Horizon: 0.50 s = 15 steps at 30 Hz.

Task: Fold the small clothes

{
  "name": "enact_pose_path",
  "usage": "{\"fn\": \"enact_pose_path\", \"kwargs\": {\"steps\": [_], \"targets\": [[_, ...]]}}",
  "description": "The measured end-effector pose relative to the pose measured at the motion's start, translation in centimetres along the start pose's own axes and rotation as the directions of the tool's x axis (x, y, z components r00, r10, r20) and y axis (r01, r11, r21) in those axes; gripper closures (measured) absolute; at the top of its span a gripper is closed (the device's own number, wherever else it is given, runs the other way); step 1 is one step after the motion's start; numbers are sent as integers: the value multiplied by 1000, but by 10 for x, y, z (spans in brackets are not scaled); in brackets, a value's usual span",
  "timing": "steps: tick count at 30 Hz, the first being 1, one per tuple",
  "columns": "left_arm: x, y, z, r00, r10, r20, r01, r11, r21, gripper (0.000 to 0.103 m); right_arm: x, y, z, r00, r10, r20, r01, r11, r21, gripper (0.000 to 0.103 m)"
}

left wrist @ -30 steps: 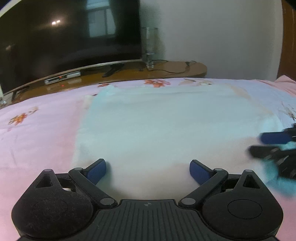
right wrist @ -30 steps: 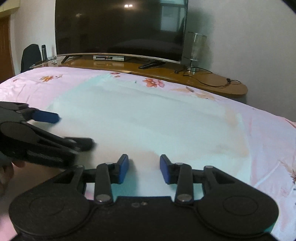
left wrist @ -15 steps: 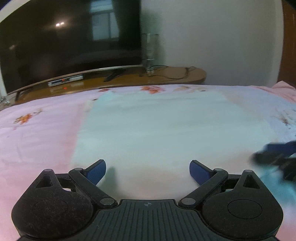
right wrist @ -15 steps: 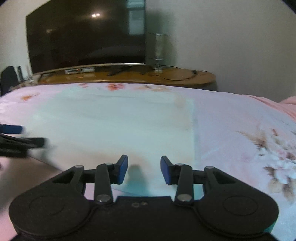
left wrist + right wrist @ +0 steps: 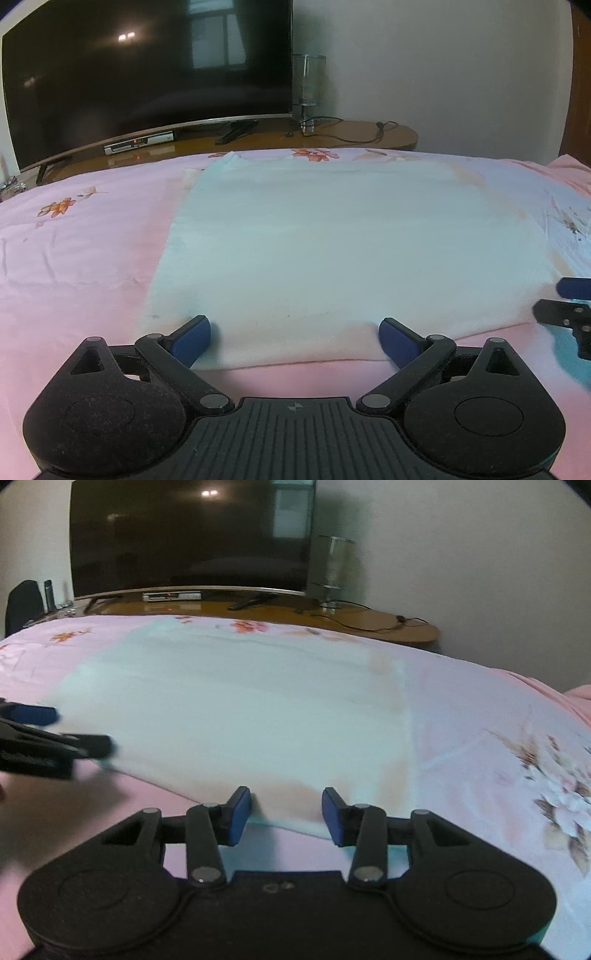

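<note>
Our left gripper (image 5: pixel 294 334) is spread wide and our right gripper (image 5: pixel 287 814) narrower, both empty at the near hem of the pale cloth (image 5: pixel 332 240); we should pinch only that edge, evenly, before lifting. The cloth lies flat, nearly square, on the pink floral bedsheet (image 5: pixel 74 236), stretching toward the television (image 5: pixel 147 66).

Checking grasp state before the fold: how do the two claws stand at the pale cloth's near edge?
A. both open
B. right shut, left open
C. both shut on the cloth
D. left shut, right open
A: the left claw and right claw both show a gap between their blue pads over the near edge of the pale cloth.
</note>
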<state>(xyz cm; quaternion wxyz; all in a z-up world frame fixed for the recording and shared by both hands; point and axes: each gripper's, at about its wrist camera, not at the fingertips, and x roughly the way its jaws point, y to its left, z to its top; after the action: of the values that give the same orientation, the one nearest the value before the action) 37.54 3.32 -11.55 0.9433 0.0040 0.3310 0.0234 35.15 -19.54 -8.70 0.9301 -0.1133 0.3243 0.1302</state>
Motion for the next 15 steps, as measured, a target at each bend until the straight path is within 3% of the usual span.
{"fn": "enact_pose_path", "kwargs": {"steps": [15], "targets": [[3, 3, 4, 1000, -1, -15, 1, 1000, 10, 5, 1, -13, -8, 1000, 5, -27, -4, 998, 69, 56]]}}
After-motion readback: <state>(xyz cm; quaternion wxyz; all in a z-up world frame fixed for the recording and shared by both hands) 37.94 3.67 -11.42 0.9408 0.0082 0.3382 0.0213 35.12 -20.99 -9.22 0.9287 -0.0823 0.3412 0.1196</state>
